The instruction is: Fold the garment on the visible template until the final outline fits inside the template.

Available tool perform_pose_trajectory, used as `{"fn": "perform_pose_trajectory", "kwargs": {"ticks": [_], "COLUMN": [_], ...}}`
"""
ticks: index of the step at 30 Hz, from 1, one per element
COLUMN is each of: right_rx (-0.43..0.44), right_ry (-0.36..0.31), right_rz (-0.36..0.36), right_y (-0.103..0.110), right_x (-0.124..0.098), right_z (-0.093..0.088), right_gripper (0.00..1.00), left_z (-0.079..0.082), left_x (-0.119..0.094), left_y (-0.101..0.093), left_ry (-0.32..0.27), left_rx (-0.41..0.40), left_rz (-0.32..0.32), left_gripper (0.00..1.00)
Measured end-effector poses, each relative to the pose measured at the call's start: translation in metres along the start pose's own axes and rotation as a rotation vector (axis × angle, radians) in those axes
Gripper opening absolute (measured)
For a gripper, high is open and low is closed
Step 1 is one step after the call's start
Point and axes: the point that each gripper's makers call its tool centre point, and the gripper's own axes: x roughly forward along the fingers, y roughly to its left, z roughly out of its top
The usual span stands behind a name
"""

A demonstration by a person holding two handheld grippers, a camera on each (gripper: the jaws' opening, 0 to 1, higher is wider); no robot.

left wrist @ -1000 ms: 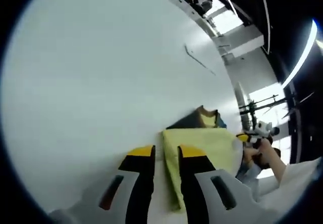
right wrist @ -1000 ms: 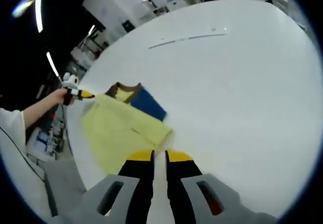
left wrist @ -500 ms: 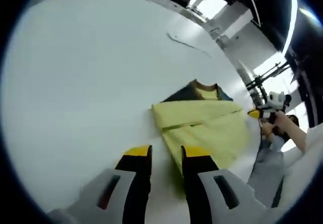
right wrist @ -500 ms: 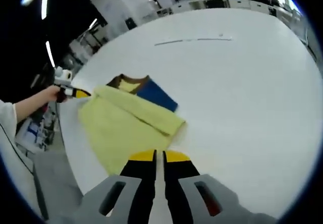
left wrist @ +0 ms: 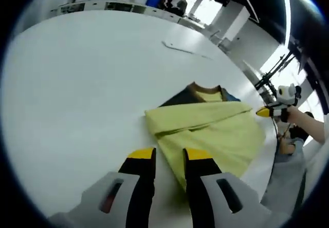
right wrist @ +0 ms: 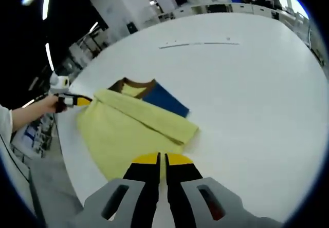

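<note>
A yellow garment [left wrist: 216, 133] with a brown collar [left wrist: 205, 89] and a dark blue part lies flat on the white table [left wrist: 77, 84], with a yellow band folded across it. My left gripper [left wrist: 169, 155] stands open at its near edge, bare table between the jaws. In the right gripper view the garment [right wrist: 128, 130] reaches down to my right gripper [right wrist: 163, 158], whose jaws are almost together over the hem; whether they pinch cloth is hidden. The right gripper [left wrist: 268, 112] touches the garment's right corner, and the left gripper [right wrist: 74, 101] its left corner.
A thin dark line [right wrist: 200, 44] is marked on the table beyond the garment, also the line [left wrist: 185, 49]. The table edge [right wrist: 67, 156] runs close along the garment's left side. A person's hand [right wrist: 38, 110] holds the left gripper. Desks and shelves stand far behind.
Both views have shifted. The garment, blurred and partly lifted a second ago, now lies flat and spread. The right gripper's jaws have narrowed to a sliver.
</note>
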Motion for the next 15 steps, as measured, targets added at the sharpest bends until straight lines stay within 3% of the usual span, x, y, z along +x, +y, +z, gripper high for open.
{"fn": "perform_pose_trajectory", "kwargs": {"ticks": [7, 15], "right_rx": [-0.012, -0.048], "right_ry": [-0.026, -0.038], "right_rz": [-0.034, -0.091], "right_y": [-0.002, -0.01], "right_x": [0.01, 0.02], "right_z": [0.002, 0.008], "right_gripper": [0.05, 0.05], "left_z": [0.002, 0.007], "left_x": [0.007, 0.012], "left_y": [0.0, 0.002], "left_ry": [-0.041, -0.039], "left_rx": [0.009, 0.053], "left_rz": [0.016, 0.04], "left_gripper": [0.15, 0.13]}}
